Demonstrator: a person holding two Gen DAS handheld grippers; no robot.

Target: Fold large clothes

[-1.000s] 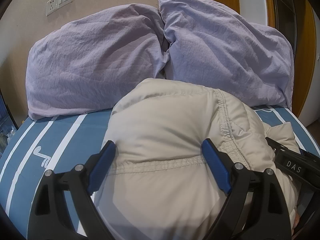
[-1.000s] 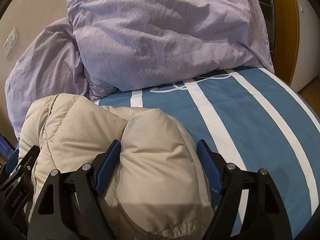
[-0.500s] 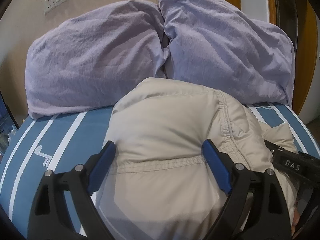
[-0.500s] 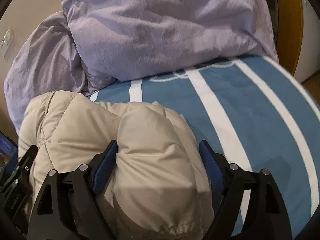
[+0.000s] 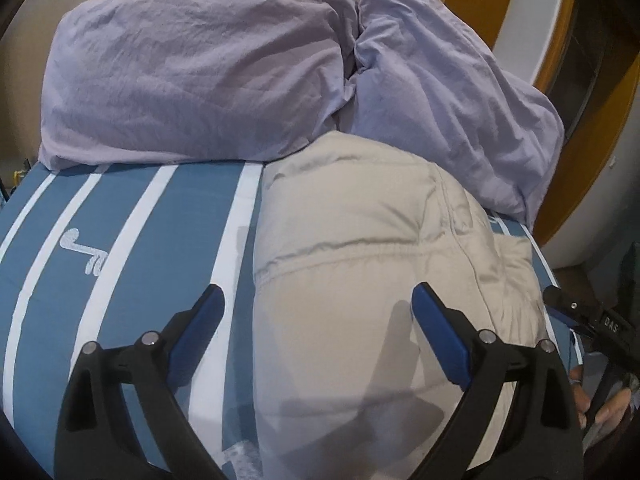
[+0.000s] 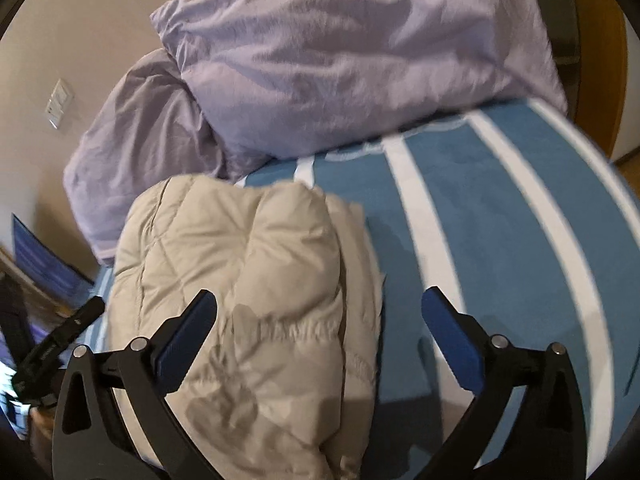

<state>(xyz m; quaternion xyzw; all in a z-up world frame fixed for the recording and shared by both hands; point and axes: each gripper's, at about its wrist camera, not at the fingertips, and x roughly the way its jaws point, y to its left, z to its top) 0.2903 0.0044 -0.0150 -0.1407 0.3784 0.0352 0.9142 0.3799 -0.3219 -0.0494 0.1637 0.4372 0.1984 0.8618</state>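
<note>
jacket (image 5: 360, 280) sits bundled on the striped bed (image 5: 160, 216), top edge against the pillows (image 5: 200, 80). left gripper (image 5: 318, 312) and right gripper (image 6: 320, 316) both gape wide above it, holding nothing. i'd press the puff flat and square the edges so it won't spring open.

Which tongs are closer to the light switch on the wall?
Left. The left tongs sit on the light switch side of the jacket; the right tongs hover farther out.
</note>
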